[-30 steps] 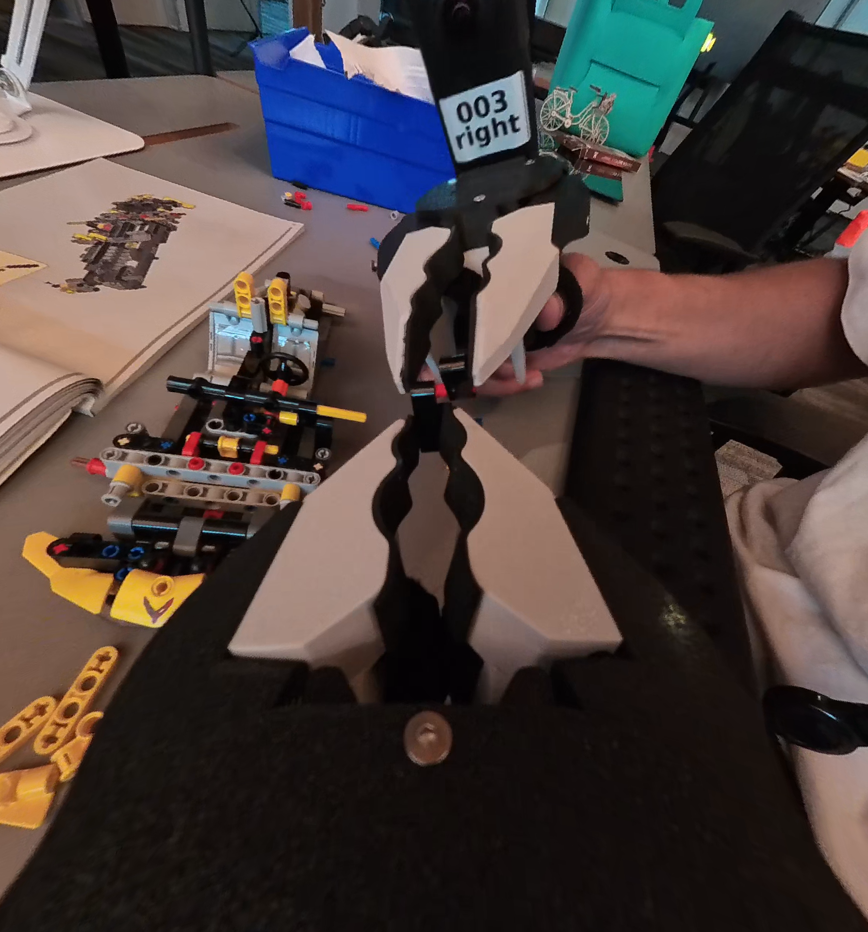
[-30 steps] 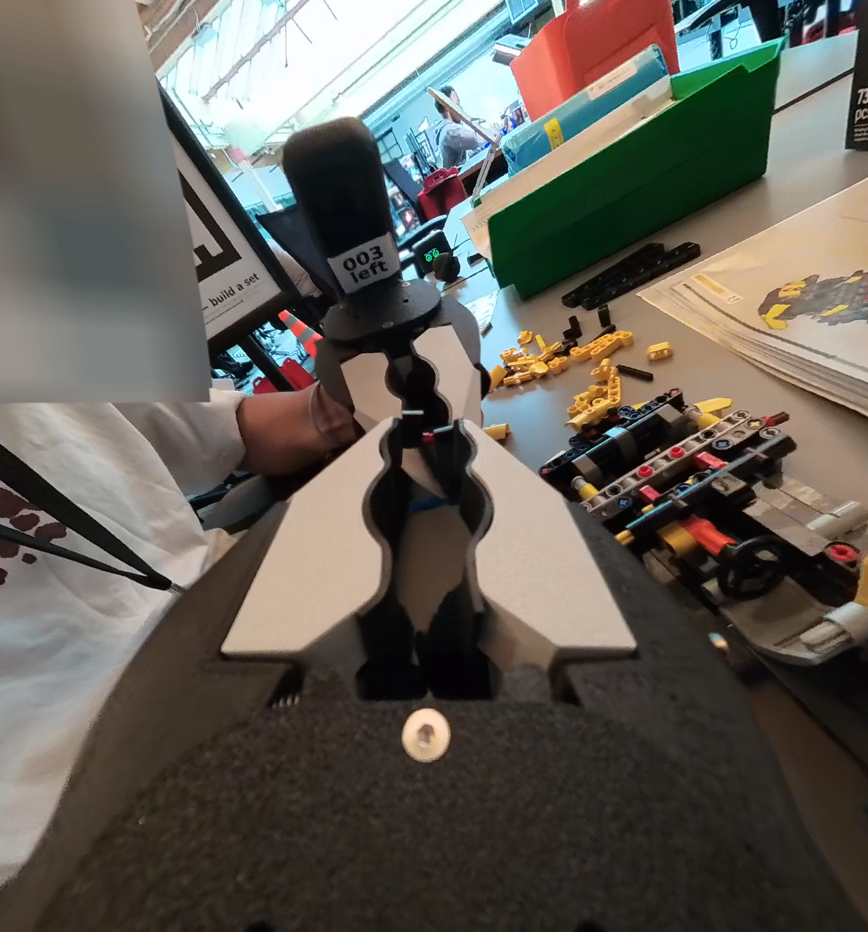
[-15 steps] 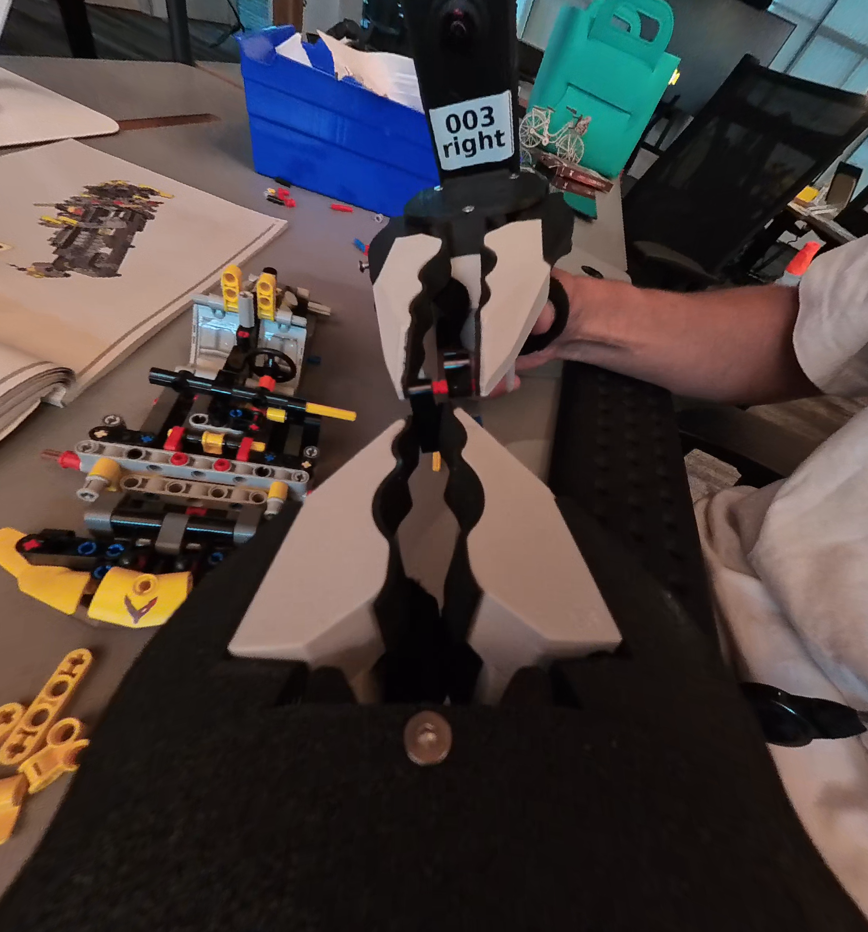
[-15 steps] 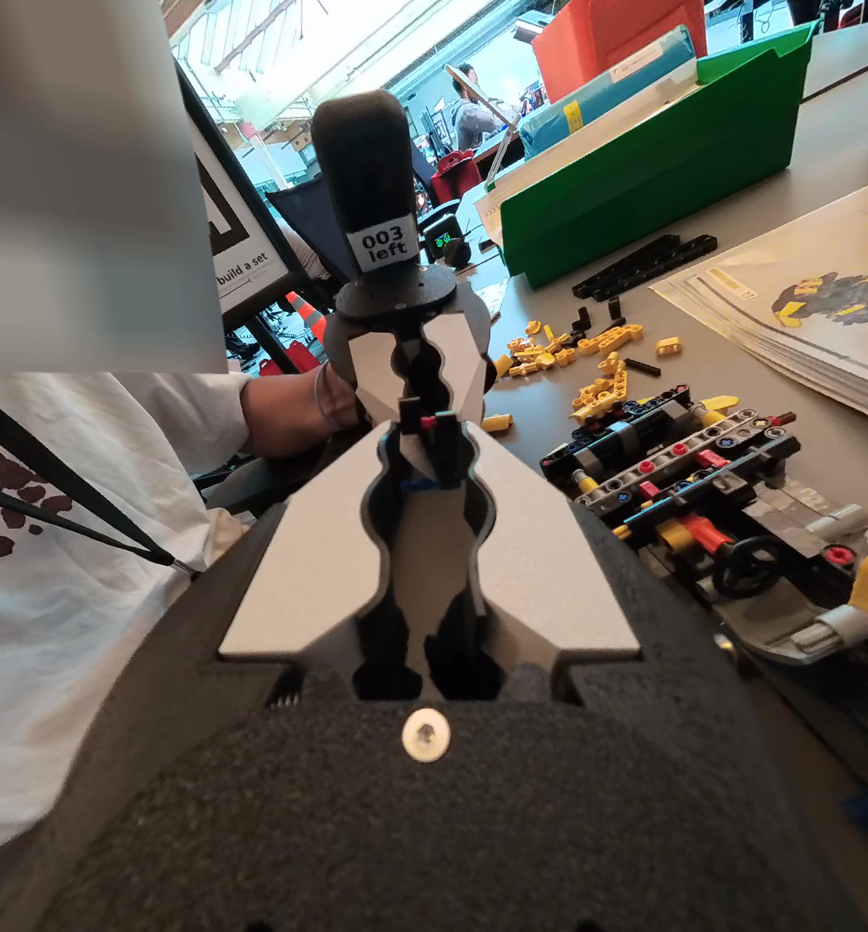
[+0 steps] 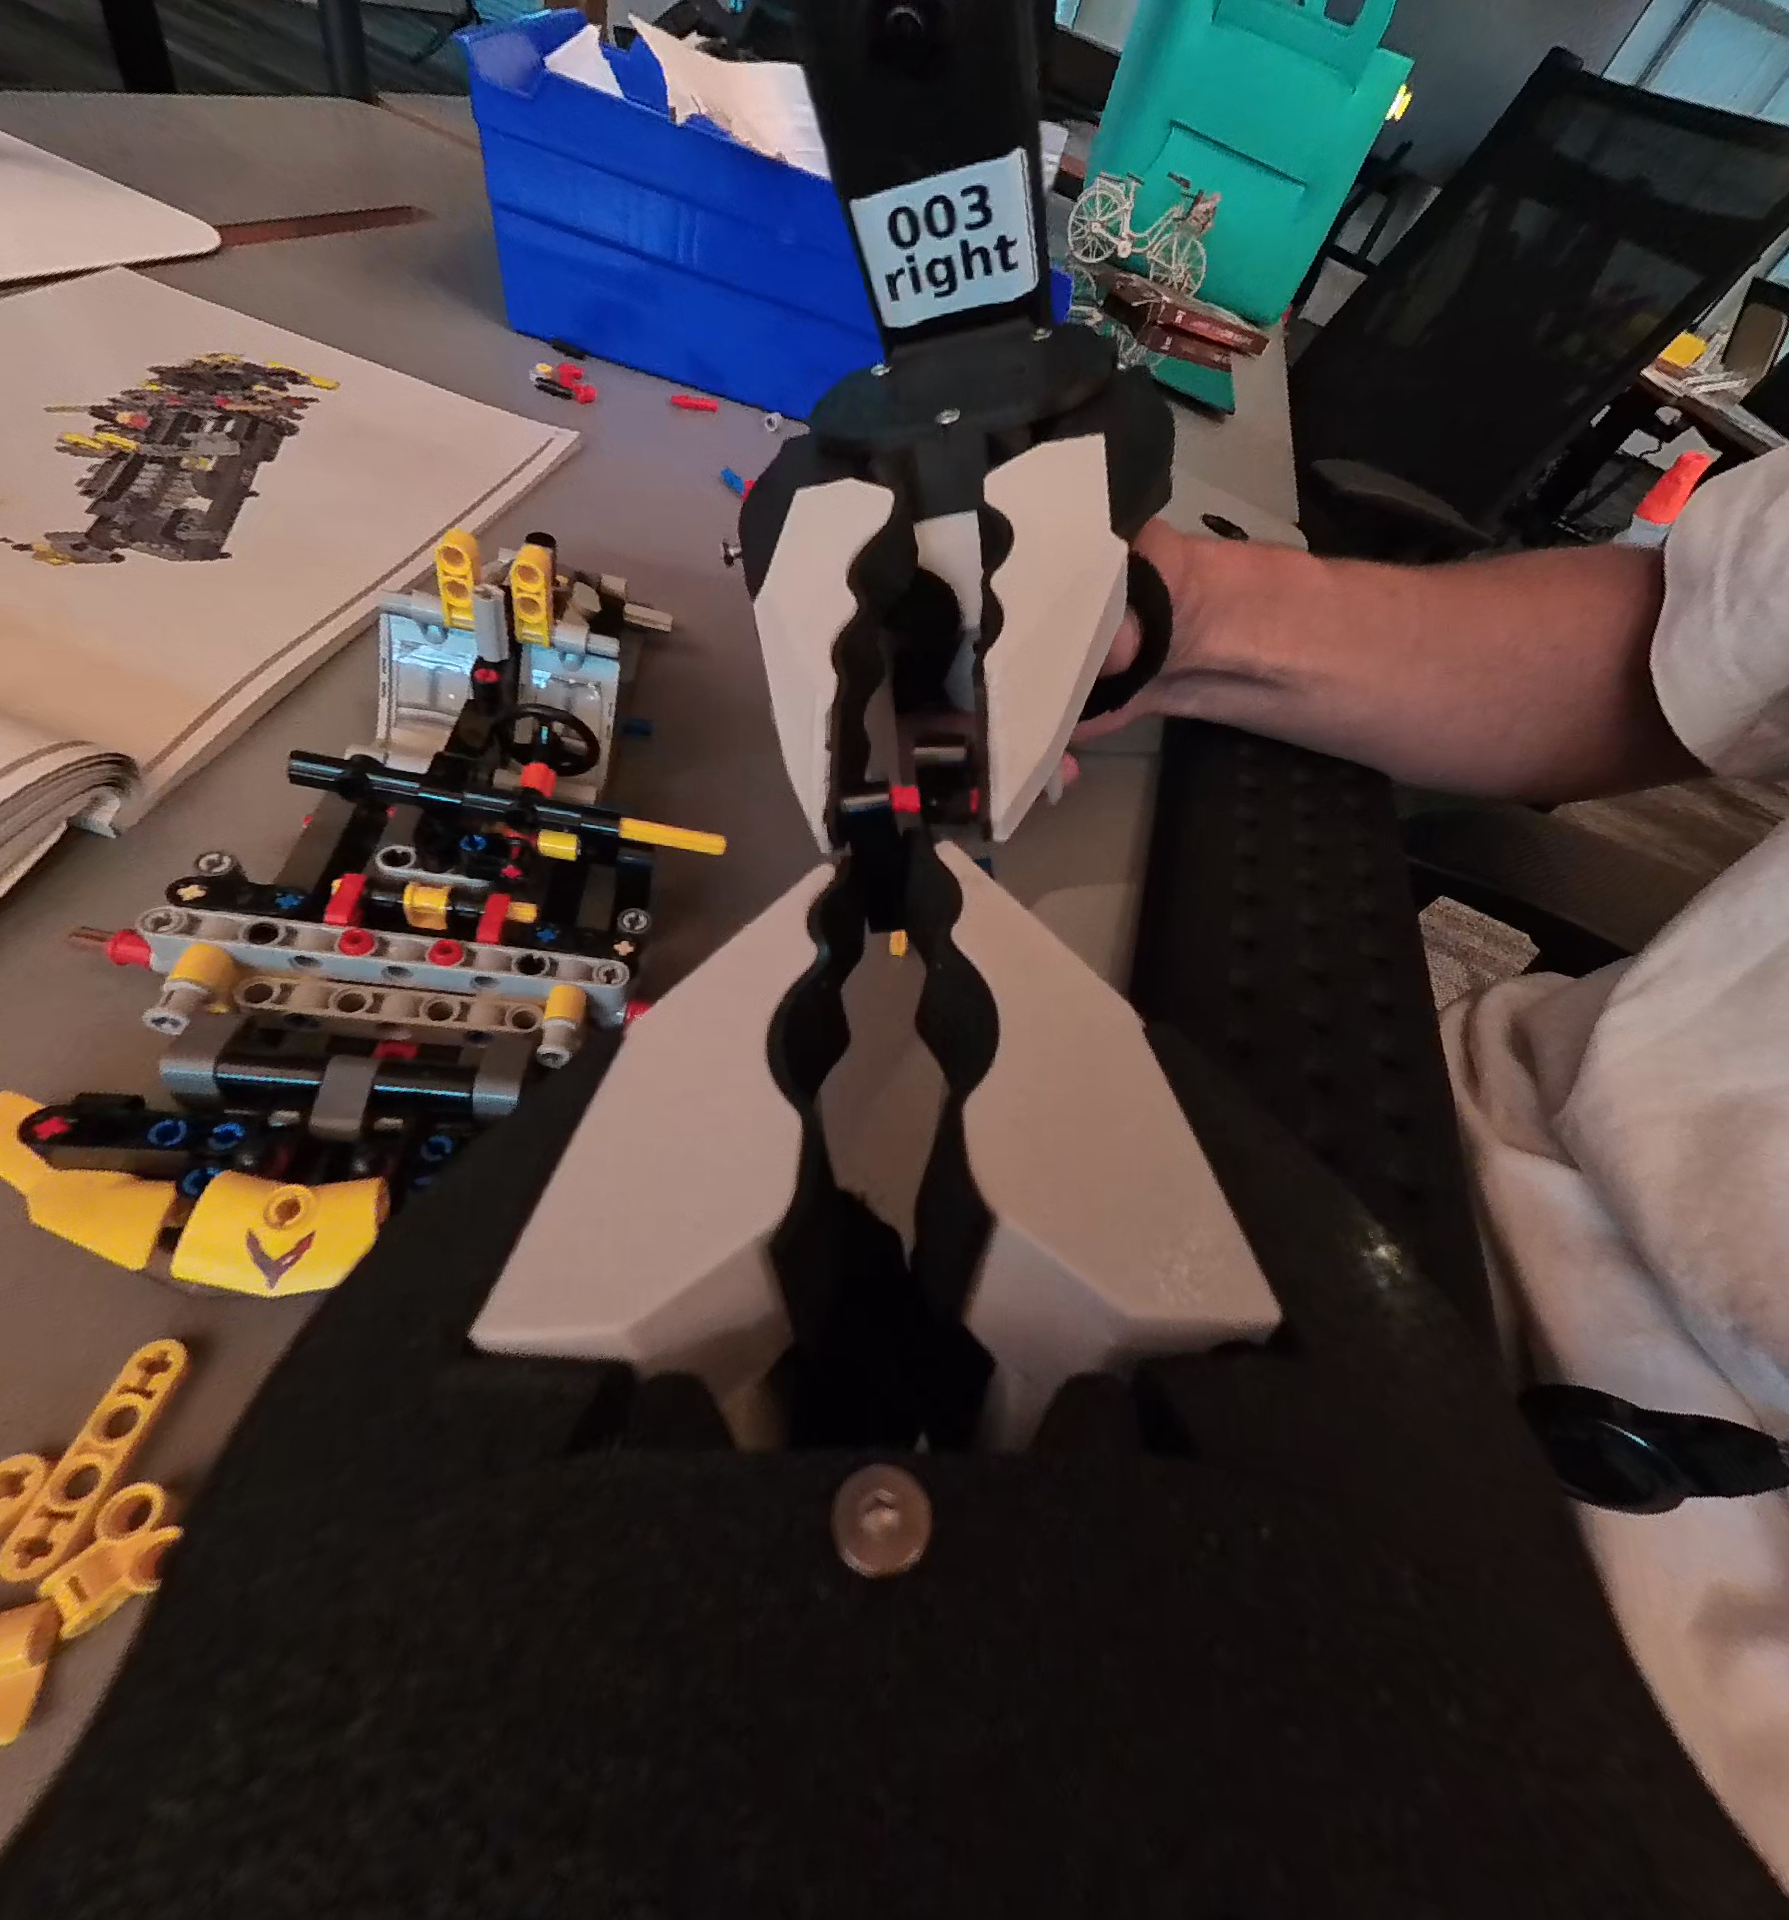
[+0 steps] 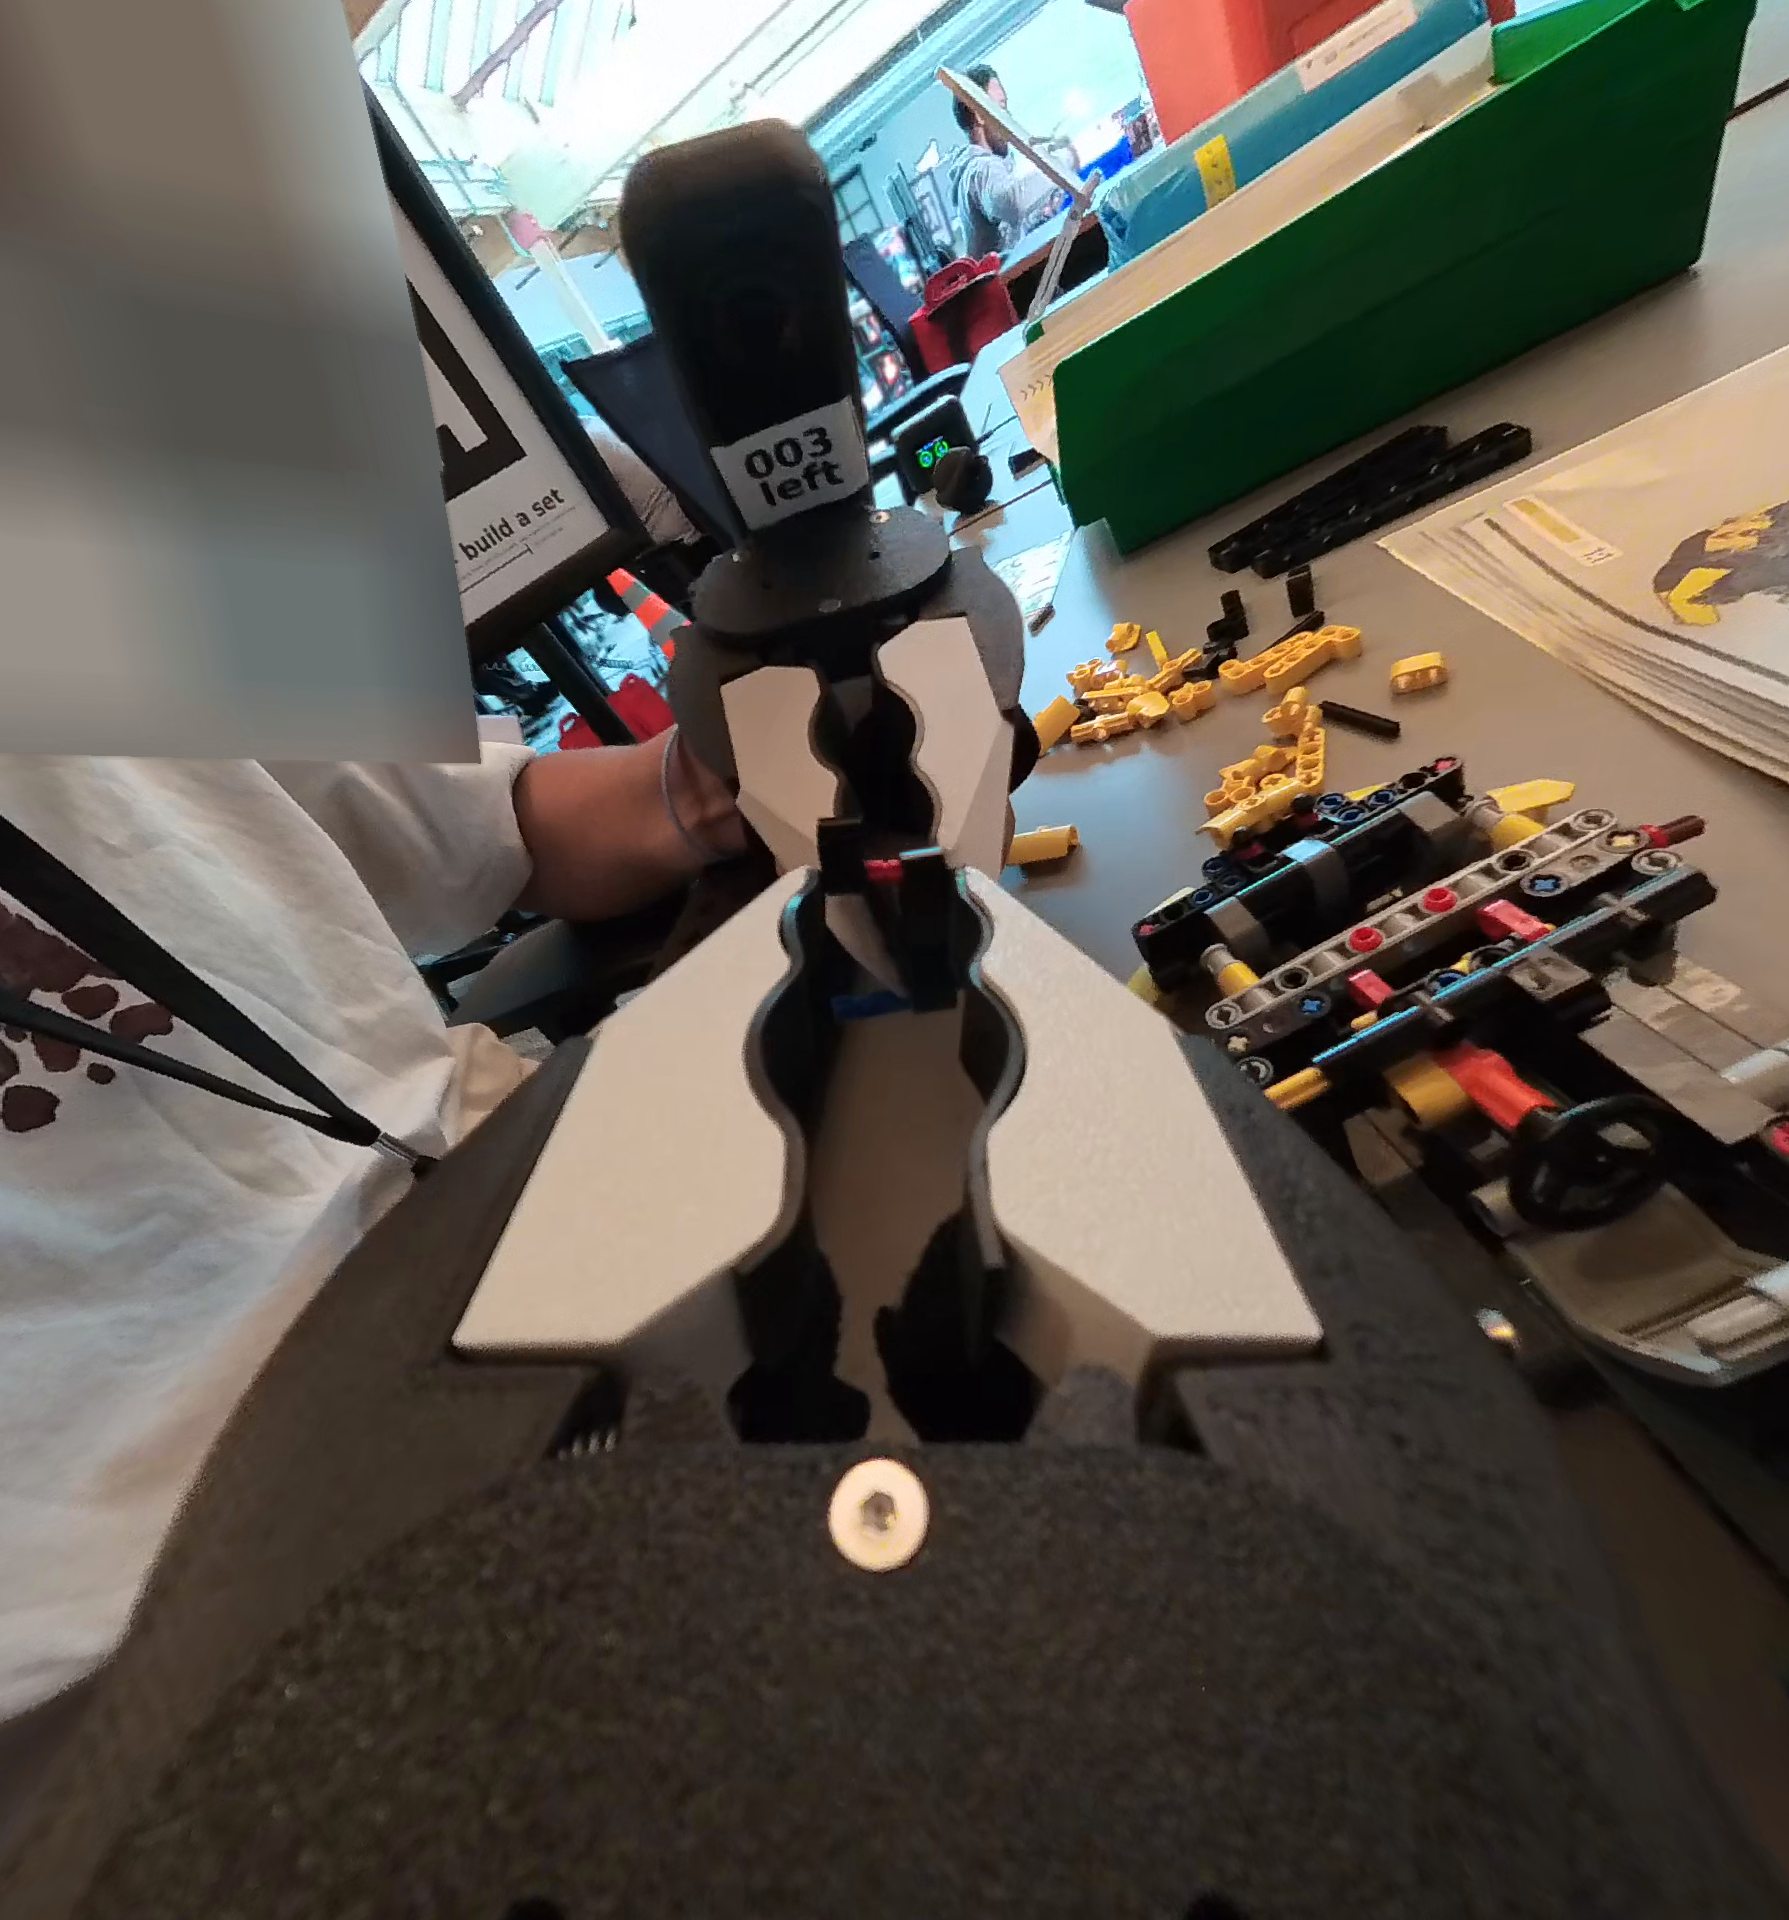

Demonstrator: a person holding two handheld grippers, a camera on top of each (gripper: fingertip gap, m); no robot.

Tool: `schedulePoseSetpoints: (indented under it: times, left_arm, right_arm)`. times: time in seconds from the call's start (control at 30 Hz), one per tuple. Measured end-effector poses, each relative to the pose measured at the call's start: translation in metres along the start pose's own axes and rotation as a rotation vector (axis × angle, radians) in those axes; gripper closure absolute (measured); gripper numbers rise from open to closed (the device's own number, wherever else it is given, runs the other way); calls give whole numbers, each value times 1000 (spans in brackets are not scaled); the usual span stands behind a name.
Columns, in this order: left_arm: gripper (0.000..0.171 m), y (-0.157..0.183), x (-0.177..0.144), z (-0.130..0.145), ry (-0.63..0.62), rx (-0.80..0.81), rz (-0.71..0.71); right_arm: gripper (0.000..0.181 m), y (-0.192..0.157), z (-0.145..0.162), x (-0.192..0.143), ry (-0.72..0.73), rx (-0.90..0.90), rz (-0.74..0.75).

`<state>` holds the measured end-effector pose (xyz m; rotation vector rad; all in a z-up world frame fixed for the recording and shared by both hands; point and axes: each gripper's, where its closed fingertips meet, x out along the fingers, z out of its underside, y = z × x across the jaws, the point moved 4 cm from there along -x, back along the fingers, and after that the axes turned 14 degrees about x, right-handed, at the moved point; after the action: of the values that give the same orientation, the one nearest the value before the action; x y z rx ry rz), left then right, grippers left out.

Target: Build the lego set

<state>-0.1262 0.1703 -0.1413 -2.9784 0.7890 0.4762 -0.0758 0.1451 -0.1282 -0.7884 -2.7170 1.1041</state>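
Left wrist view takes in the grey tabletop (image 5: 973, 644) first, with the open instruction booklet (image 5: 194, 540) at its far left and a blue bin (image 5: 661, 239) behind. Next in size is the half-built lego chassis (image 5: 402, 935), black and grey beams with red and yellow pins, lying on the tabletop well apart from both claws; loose yellow pieces (image 5: 59, 1475) lie near its front end.

Above the tabletop's near edge the two tools meet tip to tip. The left claw (image 5: 885, 883) is clamped on a small black piece (image 5: 885, 862). The right claw (image 5: 905, 800) faces it, closed on a small black sub-assembly with a red pin (image 5: 905, 798). Right wrist view shows the same meeting from the other side: the right claw (image 6: 895, 914) grips the black part, its red pin (image 6: 879, 871) pointing towards the left claw (image 6: 874, 831), and a blue pin (image 6: 864, 1005) shows lower between the fingers.

The step in hand appears to be pressing the two small parts together in mid-air. To do it well, the pin and its hole should line up on one axis before any push, both grips should stay firm so neither part twists, and the push should run straight along the pin. Whether the pin is already seated I cannot tell.
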Motion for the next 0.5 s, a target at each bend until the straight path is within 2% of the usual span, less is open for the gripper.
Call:
schedulePoseSetpoints:
  times: [0.5]
  left_arm:
    - [166, 5, 0, 1, 6, -34, 65]
  right_arm:
    - [160, -2, 2, -2, -6, 37, -64]
